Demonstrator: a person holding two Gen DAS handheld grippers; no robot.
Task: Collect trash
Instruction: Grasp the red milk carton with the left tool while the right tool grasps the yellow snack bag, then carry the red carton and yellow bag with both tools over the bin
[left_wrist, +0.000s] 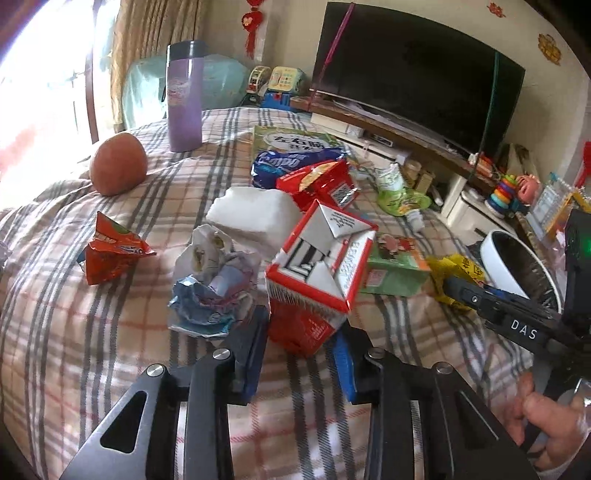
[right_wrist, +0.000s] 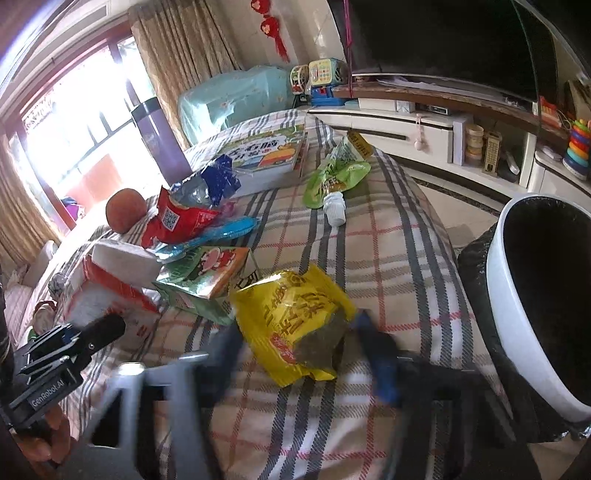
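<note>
yellow wrapper (right_wrist: 295, 317) btwn right gripper (right_wrist: 295, 354) fingers, white bin (right_wrist: 517, 332) beside

Checked blanket (right_wrist: 388, 236) bare toward bin (right_wrist: 517, 295); litter crowds left: red carton (left_wrist: 314, 280), crumpled wrapper (left_wrist: 214, 284).

Black tongs (left_wrist: 301, 354), blue pads (left_wrist: 345, 363), silver screws

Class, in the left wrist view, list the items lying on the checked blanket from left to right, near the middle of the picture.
Orange snack wrapper → crumpled pale wrapper → red-and-white carton → green box → yellow snack bag.
</note>
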